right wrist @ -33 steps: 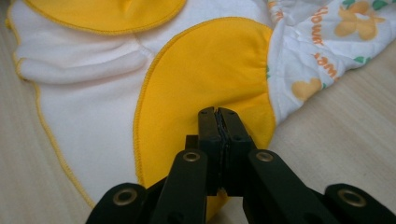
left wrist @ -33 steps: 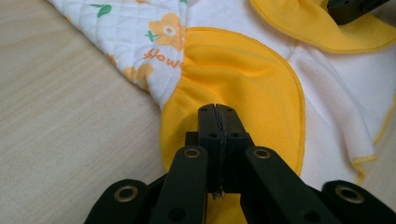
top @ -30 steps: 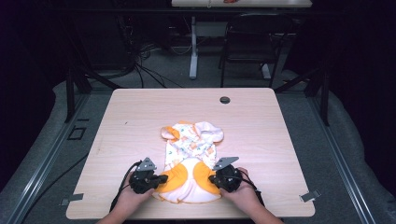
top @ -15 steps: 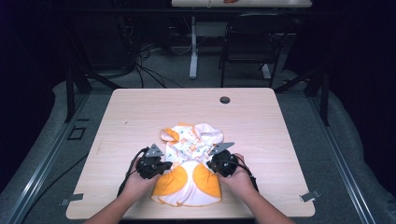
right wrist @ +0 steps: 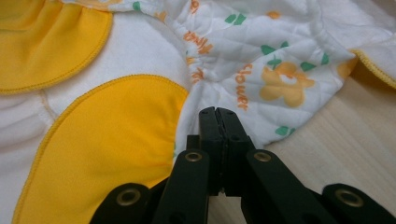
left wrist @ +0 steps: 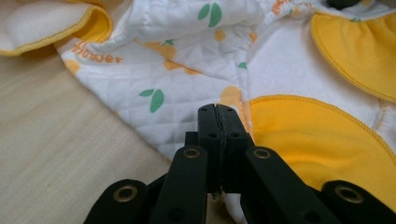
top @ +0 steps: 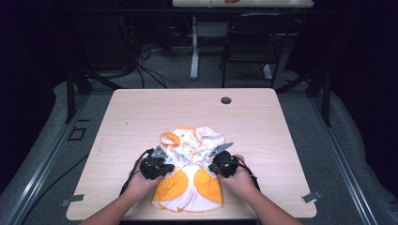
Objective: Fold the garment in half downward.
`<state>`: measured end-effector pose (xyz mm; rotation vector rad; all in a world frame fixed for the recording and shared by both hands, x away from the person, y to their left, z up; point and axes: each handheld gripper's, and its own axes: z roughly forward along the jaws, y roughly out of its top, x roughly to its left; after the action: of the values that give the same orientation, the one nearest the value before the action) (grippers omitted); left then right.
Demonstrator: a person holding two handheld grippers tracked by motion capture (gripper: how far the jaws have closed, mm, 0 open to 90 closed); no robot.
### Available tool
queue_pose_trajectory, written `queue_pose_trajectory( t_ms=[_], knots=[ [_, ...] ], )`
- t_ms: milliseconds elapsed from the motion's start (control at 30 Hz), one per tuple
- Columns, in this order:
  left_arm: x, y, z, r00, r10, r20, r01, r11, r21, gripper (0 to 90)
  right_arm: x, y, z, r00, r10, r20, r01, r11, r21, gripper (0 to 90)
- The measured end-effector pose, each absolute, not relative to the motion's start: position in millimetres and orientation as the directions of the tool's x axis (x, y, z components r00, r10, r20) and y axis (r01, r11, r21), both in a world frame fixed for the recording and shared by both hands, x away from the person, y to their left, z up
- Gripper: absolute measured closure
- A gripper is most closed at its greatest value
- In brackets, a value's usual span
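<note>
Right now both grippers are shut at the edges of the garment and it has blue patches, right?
Not quite: the patches are orange-yellow, not blue, as the high view shows. The left gripper and right gripper are indeed shut at the garment edges.

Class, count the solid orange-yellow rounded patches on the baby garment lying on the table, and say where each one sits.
2. The left patch lies beside the left gripper; the right patch lies beside the right gripper. The garment is bunched, so folds may hide others.

Both forearms come in from the near edge, angled inward. Left gripper and right gripper sit level, side by side, fingers pressed together.
</note>
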<state>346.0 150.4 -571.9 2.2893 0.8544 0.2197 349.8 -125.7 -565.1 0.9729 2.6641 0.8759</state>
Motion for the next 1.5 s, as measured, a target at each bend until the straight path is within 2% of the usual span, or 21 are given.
queue_pose_trajectory(
  t_ms=[233,400,633,733,1133,1267,1300,1500],
  knots=[
    [337,154,-571,0.78,0.62,-0.09,0.522,-0.564,0.64,89.6,337,-124,-564,-0.789,0.612,0.043,0.523,0.634,0.569,89.8],
    [344,158,-564,0.759,0.629,-0.166,0.565,-0.511,0.648,89.1,337,-124,-559,-0.796,0.604,0.048,0.517,0.636,0.573,88.8],
    [387,151,-539,0.745,0.66,-0.093,0.53,-0.502,0.684,88.4,379,-127,-531,-0.752,0.657,0.049,0.528,0.557,0.642,88.5],
    [408,146,-536,0.727,0.675,-0.123,0.551,-0.468,0.691,88.0,401,-126,-526,-0.726,0.687,0.042,0.547,0.54,0.64,87.7],
    [458,138,-534,0.705,0.701,-0.108,0.563,-0.461,0.686,86.1,452,-116,-526,-0.679,0.733,0.029,0.584,0.516,0.627,82.7],
    [464,138,-538,0.706,0.702,-0.094,0.558,-0.469,0.684,81.9,462,-118,-534,-0.633,0.771,0.069,0.615,0.447,0.649,77.0],
    [467,138,-541,0.695,0.714,-0.082,0.561,-0.467,0.684,80.1,465,-120,-535,-0.634,0.771,0.054,0.627,0.472,0.62,74.2],
    [473,141,-553,0.66,0.747,-0.075,0.599,-0.464,0.653,64.5,472,-124,-545,-0.615,0.787,0.042,0.644,0.471,0.603,65.2]
  ],
)
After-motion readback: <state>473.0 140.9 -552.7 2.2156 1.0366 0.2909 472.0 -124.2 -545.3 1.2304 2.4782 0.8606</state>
